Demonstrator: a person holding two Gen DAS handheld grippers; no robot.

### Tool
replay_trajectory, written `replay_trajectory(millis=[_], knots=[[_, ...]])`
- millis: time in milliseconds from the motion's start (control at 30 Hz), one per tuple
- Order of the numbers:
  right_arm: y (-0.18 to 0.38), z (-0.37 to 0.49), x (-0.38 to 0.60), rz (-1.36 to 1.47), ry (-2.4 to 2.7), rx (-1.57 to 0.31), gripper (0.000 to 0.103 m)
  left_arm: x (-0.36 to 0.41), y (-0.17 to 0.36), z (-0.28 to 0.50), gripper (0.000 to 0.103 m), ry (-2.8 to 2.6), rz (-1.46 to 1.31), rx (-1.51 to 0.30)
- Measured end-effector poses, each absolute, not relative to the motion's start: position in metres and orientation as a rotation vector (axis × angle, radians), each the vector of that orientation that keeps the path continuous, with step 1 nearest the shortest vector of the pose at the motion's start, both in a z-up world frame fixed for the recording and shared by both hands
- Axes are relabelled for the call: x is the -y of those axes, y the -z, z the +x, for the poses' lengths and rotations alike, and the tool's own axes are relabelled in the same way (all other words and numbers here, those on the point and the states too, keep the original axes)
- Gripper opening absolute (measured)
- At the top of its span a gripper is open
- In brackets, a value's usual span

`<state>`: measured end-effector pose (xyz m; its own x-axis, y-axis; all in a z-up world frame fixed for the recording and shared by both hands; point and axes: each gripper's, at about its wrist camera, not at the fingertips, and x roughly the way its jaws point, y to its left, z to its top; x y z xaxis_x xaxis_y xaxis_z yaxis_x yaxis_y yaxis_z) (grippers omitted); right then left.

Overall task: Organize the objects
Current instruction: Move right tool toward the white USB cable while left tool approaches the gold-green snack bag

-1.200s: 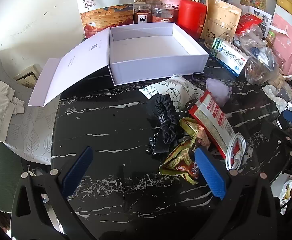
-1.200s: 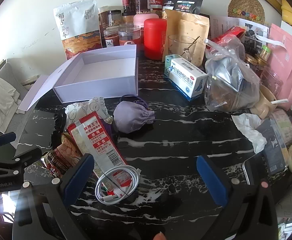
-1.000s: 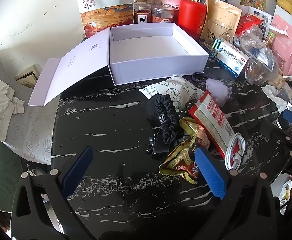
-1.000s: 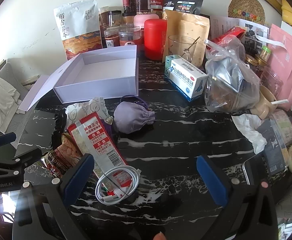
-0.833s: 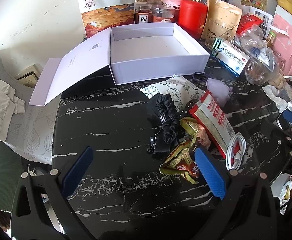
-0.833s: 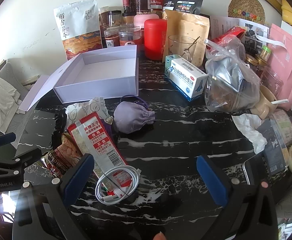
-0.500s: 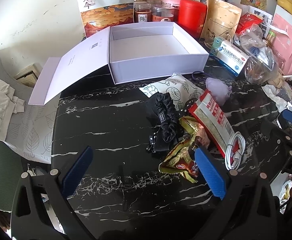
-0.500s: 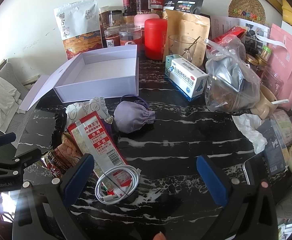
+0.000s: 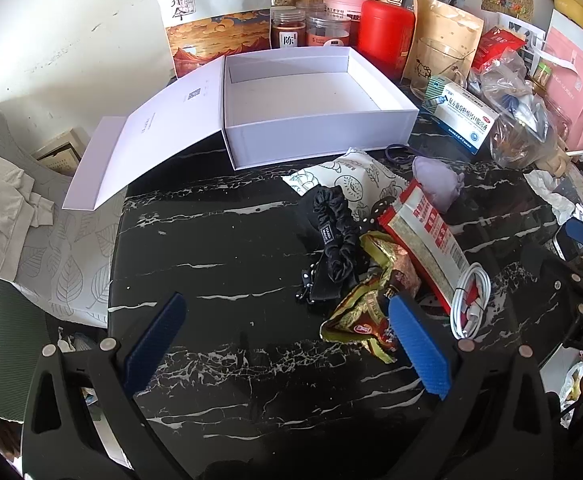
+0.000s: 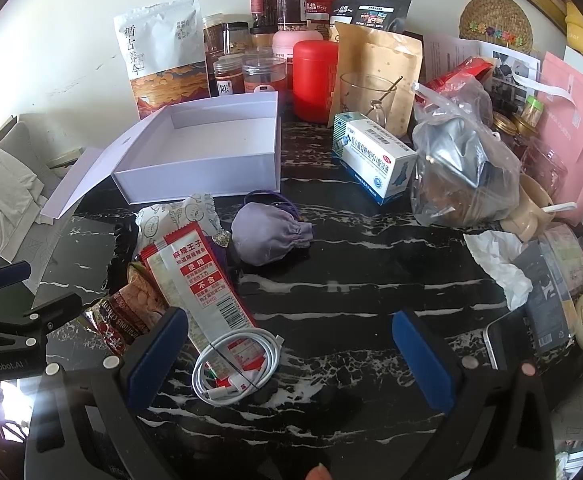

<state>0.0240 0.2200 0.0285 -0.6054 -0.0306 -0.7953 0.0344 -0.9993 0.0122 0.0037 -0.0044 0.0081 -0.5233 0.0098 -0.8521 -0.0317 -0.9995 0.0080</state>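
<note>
Above the black marble table (image 9: pixel 219 264), the left gripper (image 9: pixel 287 340) and right gripper (image 10: pixel 289 354) hang spread wide, gripping nothing. Ahead lie a snack wrapper (image 9: pixel 371 312), white cable (image 10: pixel 235 364), red packet (image 10: pixel 195 280), black scrunchie (image 9: pixel 337 236) and purple pouch (image 10: pixel 267 236), blocking the empty white box (image 9: pixel 311 108).

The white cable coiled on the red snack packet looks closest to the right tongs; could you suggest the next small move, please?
Probably lower the right tongs, open and empty, onto the white cable just ahead, since the white box behind holds nothing yet.
</note>
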Motion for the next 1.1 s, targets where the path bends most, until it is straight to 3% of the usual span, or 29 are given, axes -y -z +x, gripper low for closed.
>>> replay_trajectory(millis=[1100], knots=[[-0.015,0.046,-0.221,1.408,2.724,0.045,0.102,0.0,0.0,0.031,0.102,-2.684,-1.542,-0.006]])
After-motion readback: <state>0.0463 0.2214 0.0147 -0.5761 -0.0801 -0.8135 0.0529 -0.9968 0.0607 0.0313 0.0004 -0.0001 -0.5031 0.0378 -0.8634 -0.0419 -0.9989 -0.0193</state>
